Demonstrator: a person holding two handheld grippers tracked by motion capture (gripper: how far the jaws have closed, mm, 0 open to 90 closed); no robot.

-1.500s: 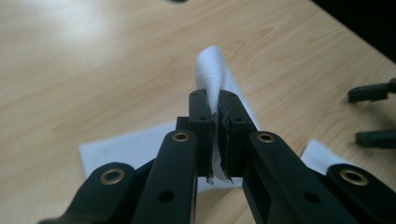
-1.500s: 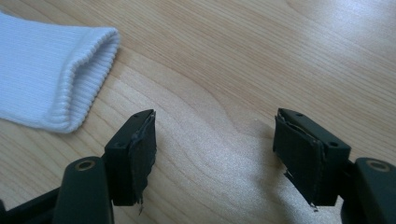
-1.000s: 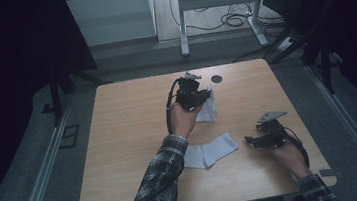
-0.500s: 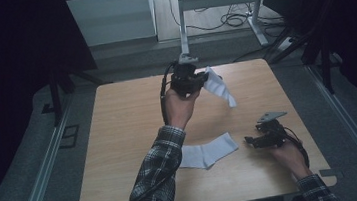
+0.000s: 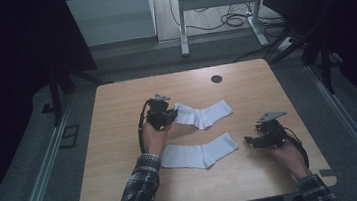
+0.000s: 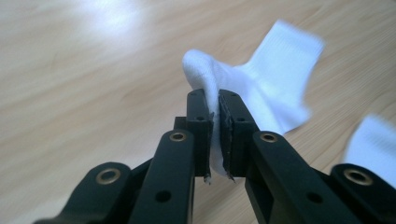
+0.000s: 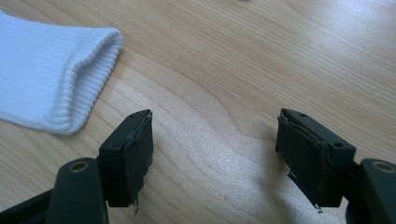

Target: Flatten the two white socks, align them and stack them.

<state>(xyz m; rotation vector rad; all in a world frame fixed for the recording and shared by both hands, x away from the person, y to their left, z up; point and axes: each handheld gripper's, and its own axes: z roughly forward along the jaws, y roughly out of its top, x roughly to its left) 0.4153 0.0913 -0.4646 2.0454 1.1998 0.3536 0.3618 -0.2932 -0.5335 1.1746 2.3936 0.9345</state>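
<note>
My wooden table (image 5: 120,137) carries one sock (image 5: 199,153) just left of the right gripper (image 5: 251,140) and another sock (image 5: 205,114) beyond it.

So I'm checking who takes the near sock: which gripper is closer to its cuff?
Right. The right gripper sits open just beside the near sock cuff, while the left gripper is shut on the far sock behind it.

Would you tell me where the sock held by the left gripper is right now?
In the high view, the held sock lies mid-table, stretching right from the left gripper, just beyond the second sock.
</note>
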